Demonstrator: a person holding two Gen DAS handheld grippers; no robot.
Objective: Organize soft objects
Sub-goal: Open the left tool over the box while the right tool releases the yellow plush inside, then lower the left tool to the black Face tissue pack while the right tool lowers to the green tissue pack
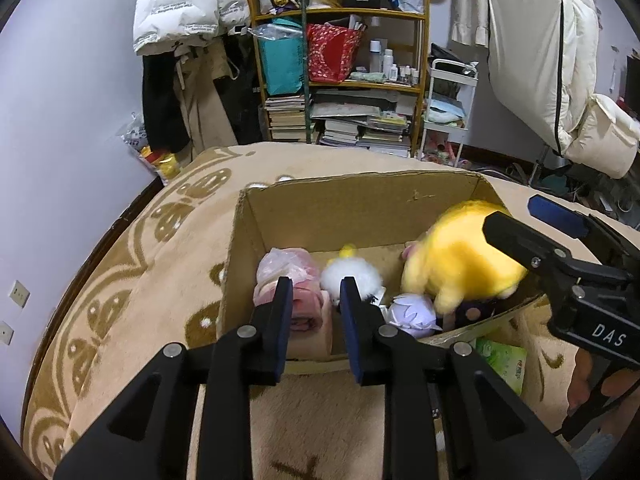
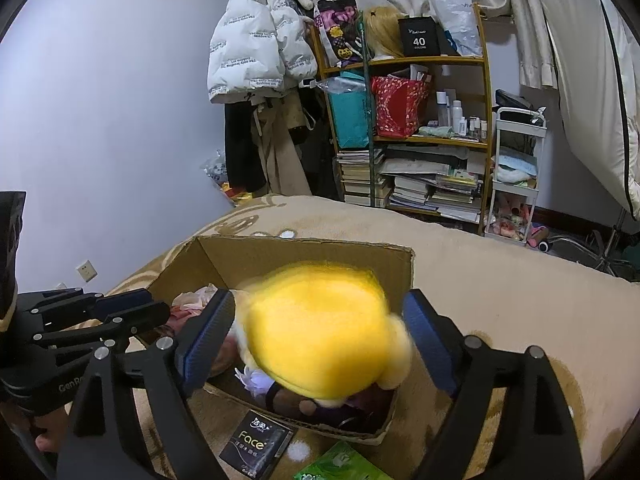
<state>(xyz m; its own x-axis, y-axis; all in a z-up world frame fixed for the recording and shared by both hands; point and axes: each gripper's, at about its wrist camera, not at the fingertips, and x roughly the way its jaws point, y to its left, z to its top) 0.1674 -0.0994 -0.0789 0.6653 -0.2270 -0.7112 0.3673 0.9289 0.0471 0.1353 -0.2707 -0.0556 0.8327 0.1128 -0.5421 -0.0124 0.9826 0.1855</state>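
Right gripper [image 2: 320,332] spread wide over an open cardboard box [image 1: 360,200], fingers either side of a blurred yellow plush toy [image 2: 320,332] with a gap showing at each pad; impossible to tell whether any contact remains. Toy partly inside the box at its right end, above a dark brown plush [image 2: 296,400] and beside a pale lilac plush [image 1: 412,314]. Left gripper [image 1: 316,304] hovering at the box's near wall, jaws parted narrowly with nothing between them. Inside the box, from the left: a pink bundle in clear plastic [image 1: 288,272], then a fluffy white plush with a yellow top [image 1: 352,274]. Box resting on a beige blanket with a brown pattern [image 1: 160,240]. Just outside the near wall: a black tissue pack marked "Face" [image 2: 256,446] and a green tissue pack [image 1: 504,362]. Behind, a crowded wooden shelf [image 1: 340,80] of books, bags and bottles.
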